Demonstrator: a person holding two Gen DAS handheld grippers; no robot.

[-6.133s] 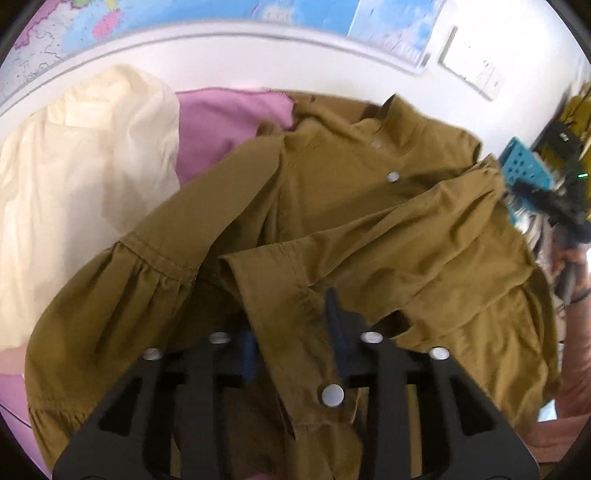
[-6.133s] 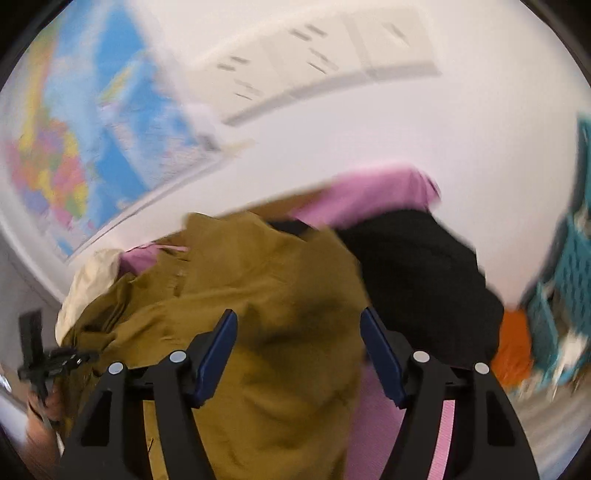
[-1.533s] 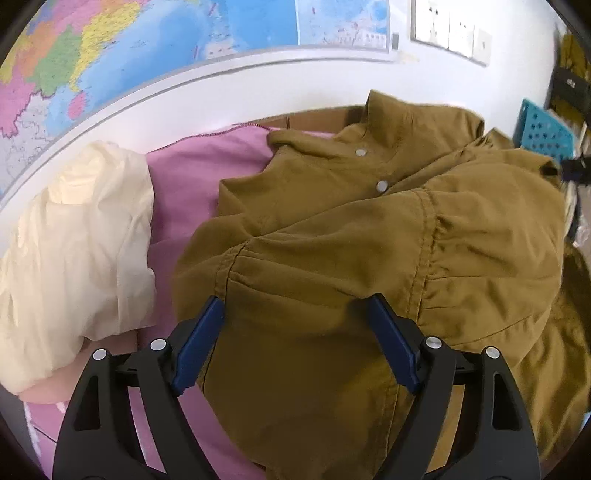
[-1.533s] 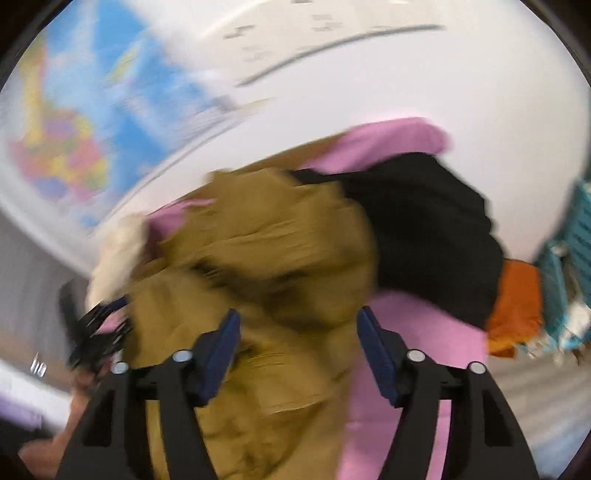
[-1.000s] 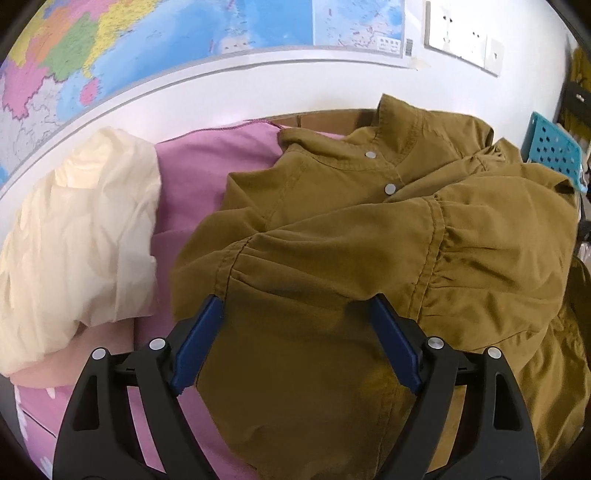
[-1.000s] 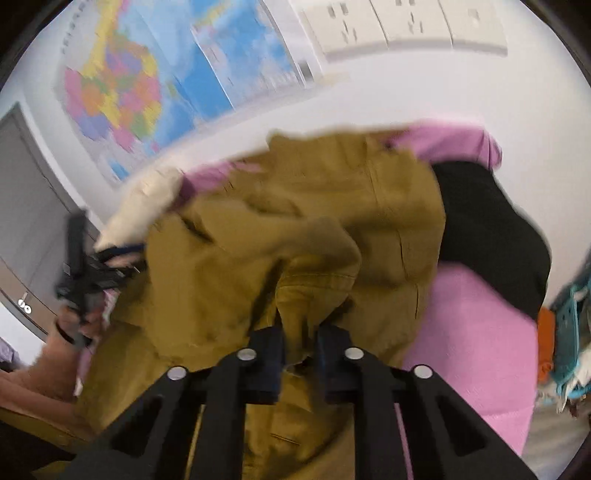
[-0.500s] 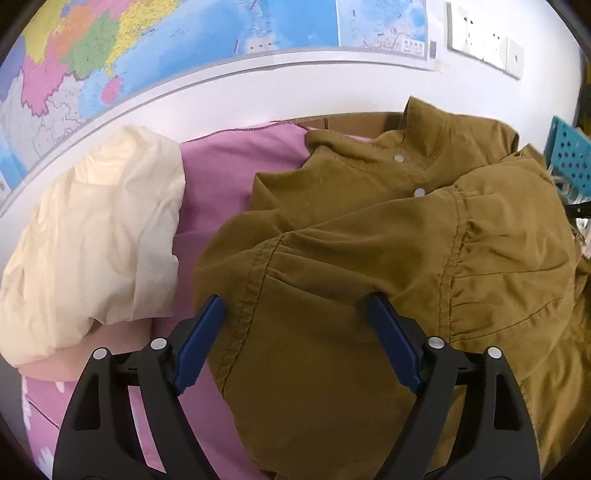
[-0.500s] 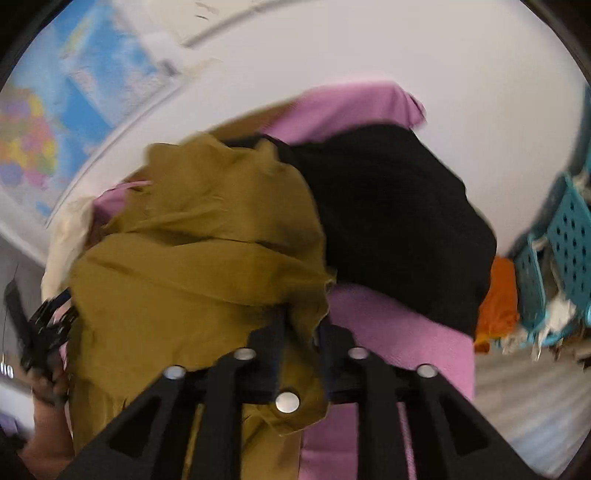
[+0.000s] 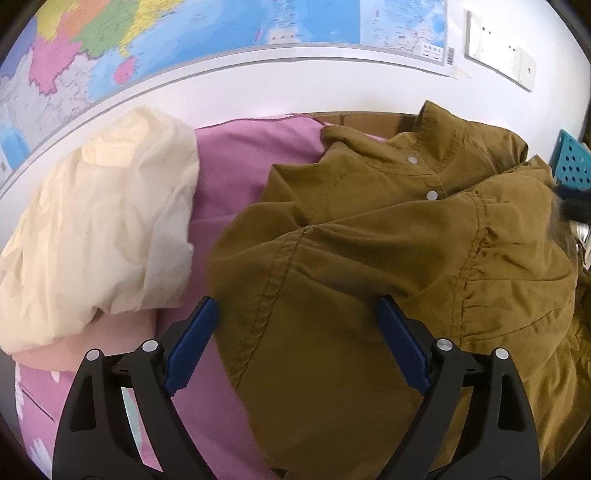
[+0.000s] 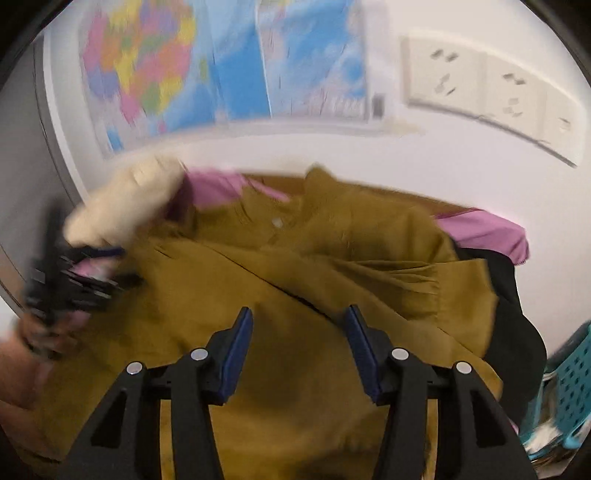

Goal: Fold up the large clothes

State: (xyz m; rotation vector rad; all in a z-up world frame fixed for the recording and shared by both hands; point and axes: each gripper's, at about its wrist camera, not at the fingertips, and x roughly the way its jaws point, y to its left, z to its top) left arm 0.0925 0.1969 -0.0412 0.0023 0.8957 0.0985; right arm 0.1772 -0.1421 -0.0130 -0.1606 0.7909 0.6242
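A mustard-brown snap-button shirt [image 9: 369, 240] lies bunched and partly folded on a pink sheet [image 9: 240, 155]. My left gripper [image 9: 295, 302] hovers over the shirt's left edge, its jaws wide and still opening, with no cloth pinched between them. In the blurred right wrist view the same shirt [image 10: 295, 266] spreads under my right gripper [image 10: 298, 312]. Its jaws are opening and the cloth lies below them, not clamped. The left gripper [image 10: 96, 266] shows there at the far left, held by a hand.
A cream garment [image 9: 103, 214] is heaped left of the shirt, a black garment [image 10: 517, 332] to its right. A blue basket [image 10: 576, 387] stands at the far right. A wall with a map [image 9: 221, 33] and sockets [image 10: 480, 85] backs the surface.
My right gripper was shut on a fold of the shirt; it has let go, its jaws have spread and it has swung sideways. The left gripper has barely moved and has widened slightly.
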